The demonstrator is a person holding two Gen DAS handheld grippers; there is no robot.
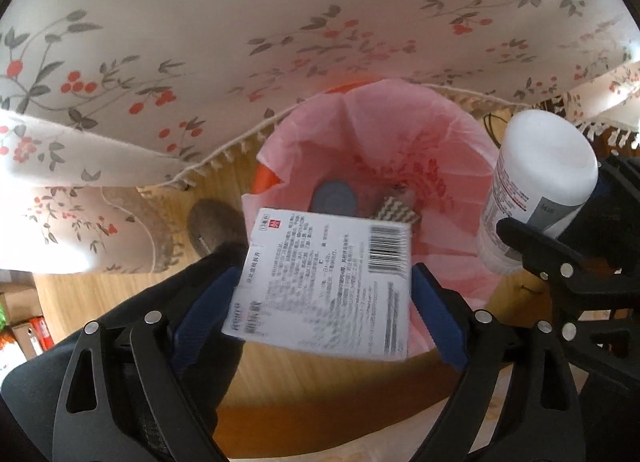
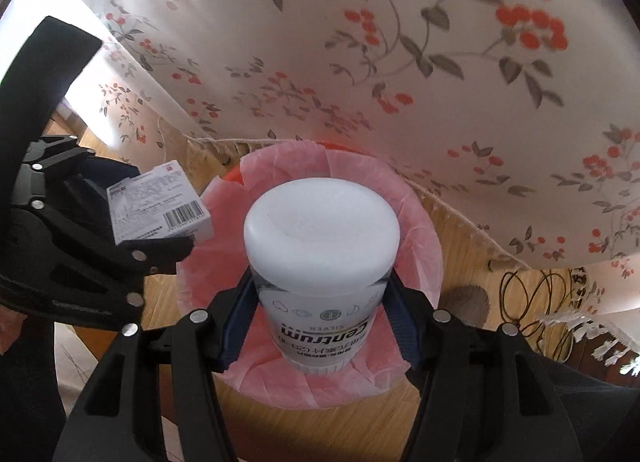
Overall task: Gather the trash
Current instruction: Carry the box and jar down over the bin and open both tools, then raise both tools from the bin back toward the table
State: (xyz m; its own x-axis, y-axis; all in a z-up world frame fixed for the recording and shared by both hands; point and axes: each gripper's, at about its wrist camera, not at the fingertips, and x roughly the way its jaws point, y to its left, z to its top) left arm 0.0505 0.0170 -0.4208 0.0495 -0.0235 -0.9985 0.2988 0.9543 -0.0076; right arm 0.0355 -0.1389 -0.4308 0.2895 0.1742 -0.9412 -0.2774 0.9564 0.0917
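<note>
My left gripper (image 1: 320, 294) is shut on a white medicine box (image 1: 324, 282) with a barcode, held over the near rim of an orange bin lined with a pink bag (image 1: 440, 150). The bin holds a grey round lid (image 1: 334, 200) and a striped scrap (image 1: 396, 212). My right gripper (image 2: 320, 314) is shut on a white Centrum bottle (image 2: 320, 246), held upside down above the bin's pink liner (image 2: 416, 222). The bottle also shows in the left wrist view (image 1: 536, 182), and the box in the right wrist view (image 2: 158, 202).
A floral tablecloth (image 1: 240, 22) with a fringed edge hangs just behind the bin. The floor (image 1: 100, 290) is light wood. Black cables (image 2: 536, 298) lie on the floor at right. Boxes (image 1: 28, 334) sit at far left.
</note>
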